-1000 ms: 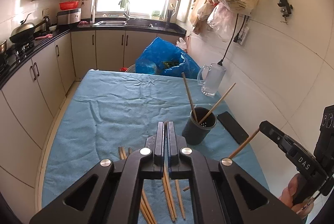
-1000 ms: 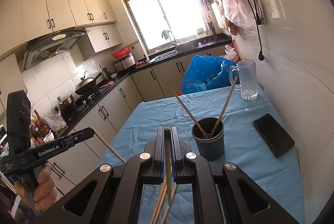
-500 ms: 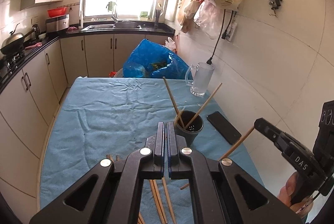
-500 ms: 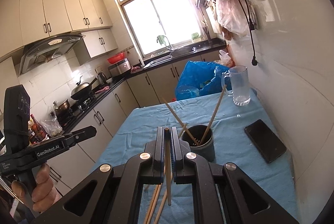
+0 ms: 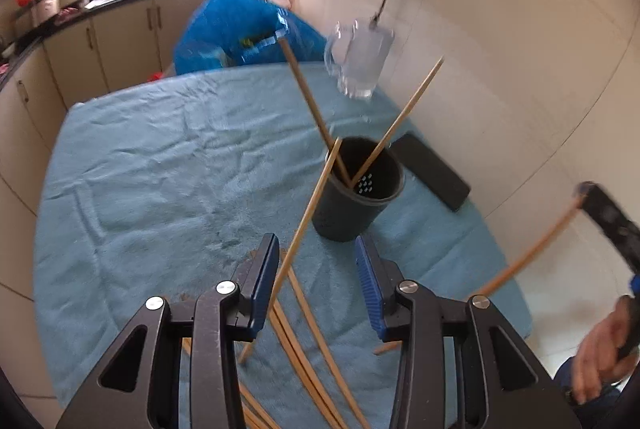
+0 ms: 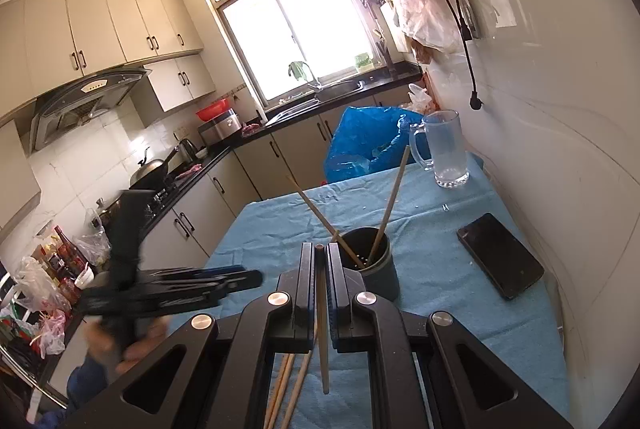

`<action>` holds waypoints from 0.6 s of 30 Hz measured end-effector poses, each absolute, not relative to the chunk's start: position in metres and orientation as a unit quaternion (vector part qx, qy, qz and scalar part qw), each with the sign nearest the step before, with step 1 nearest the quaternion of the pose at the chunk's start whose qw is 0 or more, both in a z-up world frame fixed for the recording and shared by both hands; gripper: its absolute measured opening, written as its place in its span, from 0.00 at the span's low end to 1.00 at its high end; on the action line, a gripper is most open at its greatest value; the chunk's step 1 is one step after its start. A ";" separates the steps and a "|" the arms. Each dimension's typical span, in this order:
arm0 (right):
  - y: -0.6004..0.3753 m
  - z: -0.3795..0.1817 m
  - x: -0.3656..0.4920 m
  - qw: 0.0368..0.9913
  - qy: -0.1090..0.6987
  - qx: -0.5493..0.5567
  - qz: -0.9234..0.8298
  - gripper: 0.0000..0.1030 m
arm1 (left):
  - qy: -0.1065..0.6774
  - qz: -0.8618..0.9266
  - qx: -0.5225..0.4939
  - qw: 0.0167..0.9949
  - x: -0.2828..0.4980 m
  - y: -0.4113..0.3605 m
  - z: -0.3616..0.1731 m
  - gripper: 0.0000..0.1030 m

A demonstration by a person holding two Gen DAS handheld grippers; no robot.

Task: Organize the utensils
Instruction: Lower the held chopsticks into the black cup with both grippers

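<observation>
Our left tongs [image 5: 316, 269] are spreading their jaws right now, and a chopstick [image 5: 308, 217] stands between them, leaning against the left pad with its tip over the near rim of the dark holder [image 5: 360, 205] — released, or close to it, by our reading. Two more chopsticks already stand crossed in that holder, which sits right of centre on the tabletop [image 5: 160, 169]. Our right tongs [image 6: 320, 261] are clenched on a single chopstick [image 6: 323, 329], held near its top end so it hangs down over the near edge. To do this well, we'd let the left one slide fully into the holder before pulling away, or it may tip out and drag the rim; then bring the right one over the mouth, steep and tip first, and only then loosen. The loose chopsticks [image 5: 304, 341] waiting on the near cloth lie close together, so we'd take one at a time. The blue towel covering is wrinkled and soft. A glass mug [image 6: 442, 153] stands at the far right, a phone [image 6: 500, 255] just right of the holder, a blue bag [image 6: 368, 137] beyond the far edge, kitchen cabinets and a bright window behind.
</observation>
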State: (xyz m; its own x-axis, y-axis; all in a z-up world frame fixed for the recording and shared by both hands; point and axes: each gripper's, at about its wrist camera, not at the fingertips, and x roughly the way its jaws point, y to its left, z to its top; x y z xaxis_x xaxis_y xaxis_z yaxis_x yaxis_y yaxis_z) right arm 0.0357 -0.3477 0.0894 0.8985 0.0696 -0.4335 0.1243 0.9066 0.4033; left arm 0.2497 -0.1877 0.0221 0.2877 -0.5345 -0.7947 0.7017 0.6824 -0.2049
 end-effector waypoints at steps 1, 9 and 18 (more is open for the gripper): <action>-0.349 0.088 0.036 0.950 0.226 0.217 -0.016 0.06 | 0.459 -0.392 0.100 0.791 0.256 -0.194 0.016 0.37; -0.358 0.078 0.041 0.945 0.240 0.222 -0.024 0.06 | 0.462 -0.399 0.206 0.765 0.265 -0.243 -0.015 0.37; -0.363 0.075 0.044 0.943 0.244 0.226 -0.028 0.06 | 0.477 -0.368 0.217 0.768 0.288 -0.259 -0.036 0.09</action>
